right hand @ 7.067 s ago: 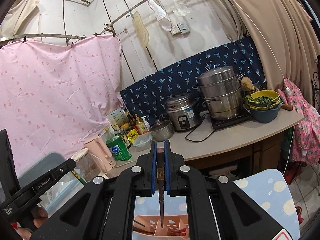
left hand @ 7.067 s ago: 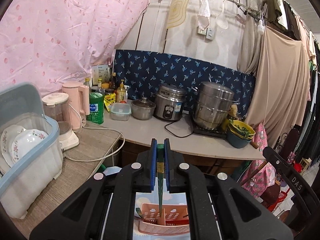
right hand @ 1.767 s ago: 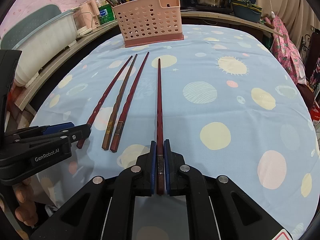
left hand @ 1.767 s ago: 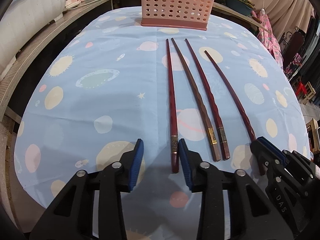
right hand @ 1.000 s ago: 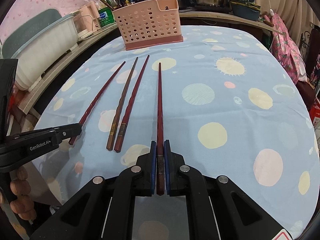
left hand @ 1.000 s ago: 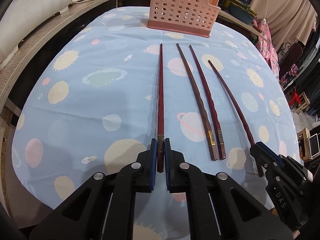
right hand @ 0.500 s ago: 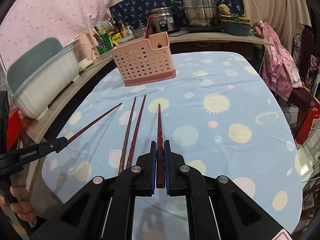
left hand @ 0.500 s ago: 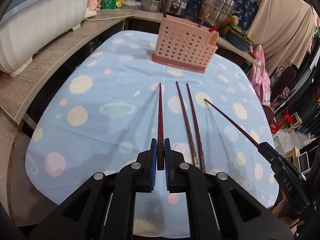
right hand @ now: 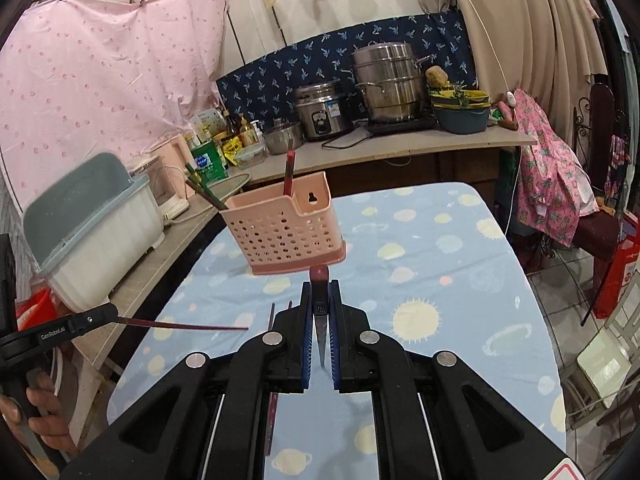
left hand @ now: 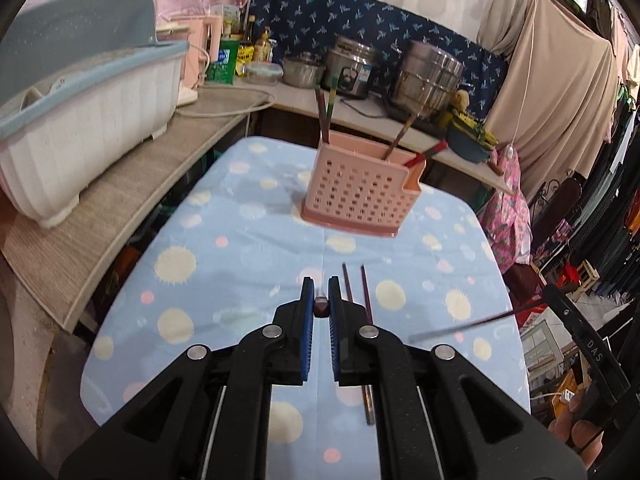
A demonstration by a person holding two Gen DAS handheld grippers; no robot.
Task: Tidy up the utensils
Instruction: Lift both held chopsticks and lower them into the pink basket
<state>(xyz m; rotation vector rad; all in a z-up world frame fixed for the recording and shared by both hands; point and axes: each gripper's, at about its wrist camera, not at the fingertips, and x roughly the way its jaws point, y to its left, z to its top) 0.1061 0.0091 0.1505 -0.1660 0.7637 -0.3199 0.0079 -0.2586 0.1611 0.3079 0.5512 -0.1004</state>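
Now your left gripper (left hand: 319, 312) and right gripper (right hand: 320, 312) each clamp a dark red wooden chopstick (right hand: 319, 276), near the far perforated pink plastic utensil basket (left hand: 360, 196).

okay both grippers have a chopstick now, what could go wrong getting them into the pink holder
The left gripper and right gripper each pinch a chopstick near one end, so it may pivot or slip. The pink holder already holds chopsticks leaning across its openings, which could deflect an incoming tip. It looks light, so a misaimed tip might push or tip it.
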